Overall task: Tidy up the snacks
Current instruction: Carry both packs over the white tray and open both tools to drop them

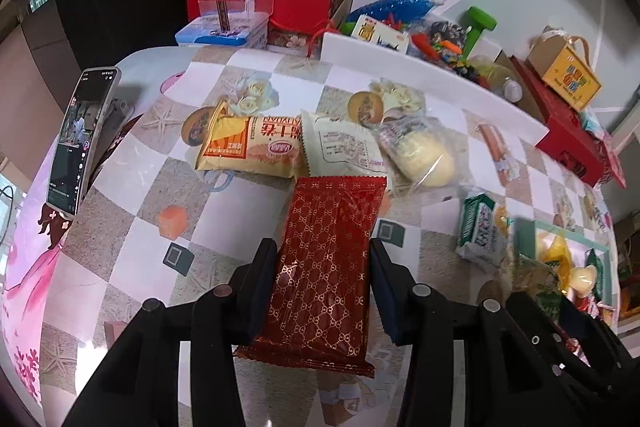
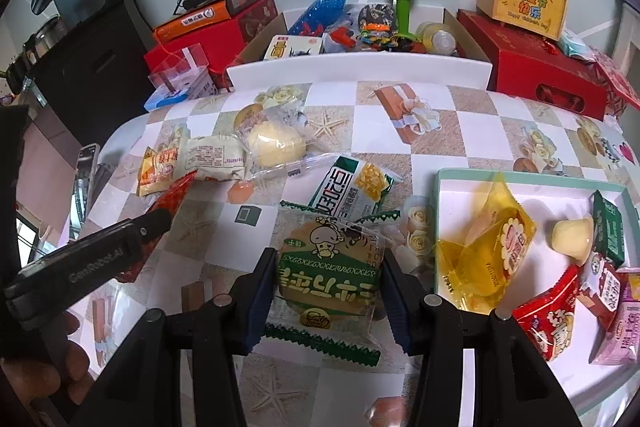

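The left gripper (image 1: 322, 291) is clenched on a red pack (image 1: 326, 267), its pads pressing both long sides, and the pack juts toward twelve o'clock over the checked counter (image 1: 132, 227). Just past the pack's far end, at twelve o'clock, lie an orange pack (image 1: 250, 145), a white pack (image 1: 344, 151) and a clear bag with a pale bun (image 1: 424, 155) in a row, touching one another. The right gripper (image 2: 328, 281) grasps a green-trimmed cake pack (image 2: 330, 271) by its two sides. Just beyond it at twelve o'clock lies a green-and-white pack (image 2: 352, 187), partly under the cake pack's edge. At three o'clock from the right gripper sits a teal-rimmed tray (image 2: 460, 173) holding a yellow pouch (image 2: 486, 247), a small jelly cup (image 2: 572, 235) and more packs. In the right view the left gripper shows at nine o'clock with a hand (image 2: 44, 363) beneath it.
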A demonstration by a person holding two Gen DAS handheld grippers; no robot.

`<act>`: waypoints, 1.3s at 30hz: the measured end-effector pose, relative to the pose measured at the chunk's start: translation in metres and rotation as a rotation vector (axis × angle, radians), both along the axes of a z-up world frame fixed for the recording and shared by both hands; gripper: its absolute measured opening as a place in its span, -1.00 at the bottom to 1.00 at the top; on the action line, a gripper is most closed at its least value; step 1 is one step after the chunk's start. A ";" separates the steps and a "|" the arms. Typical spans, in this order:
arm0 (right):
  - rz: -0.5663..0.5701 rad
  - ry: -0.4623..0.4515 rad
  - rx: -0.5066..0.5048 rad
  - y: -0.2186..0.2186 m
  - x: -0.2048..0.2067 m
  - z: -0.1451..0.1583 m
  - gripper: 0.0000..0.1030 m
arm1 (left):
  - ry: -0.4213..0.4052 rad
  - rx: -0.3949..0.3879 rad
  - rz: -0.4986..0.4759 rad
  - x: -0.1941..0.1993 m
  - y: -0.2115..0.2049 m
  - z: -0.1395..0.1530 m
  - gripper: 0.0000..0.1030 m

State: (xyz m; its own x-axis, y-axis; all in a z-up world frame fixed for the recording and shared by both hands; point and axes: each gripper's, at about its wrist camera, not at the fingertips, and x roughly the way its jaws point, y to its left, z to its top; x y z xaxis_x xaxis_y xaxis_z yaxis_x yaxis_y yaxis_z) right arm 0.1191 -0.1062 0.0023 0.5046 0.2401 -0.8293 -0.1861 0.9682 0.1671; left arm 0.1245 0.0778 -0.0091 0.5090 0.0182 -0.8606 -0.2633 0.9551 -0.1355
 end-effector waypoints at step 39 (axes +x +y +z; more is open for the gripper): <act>-0.578 0.017 0.094 -0.242 -0.012 0.006 0.02 | -0.117 0.003 -0.528 0.015 -0.235 0.048 -0.08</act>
State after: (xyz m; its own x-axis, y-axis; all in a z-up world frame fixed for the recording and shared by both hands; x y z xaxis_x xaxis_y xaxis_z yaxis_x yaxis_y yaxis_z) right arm 0.1075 -0.3480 0.0079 0.5626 0.0030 -0.8267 0.3709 0.8928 0.2557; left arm 0.1398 -0.1577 0.0385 0.5419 -0.2635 -0.7980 0.2695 0.9539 -0.1320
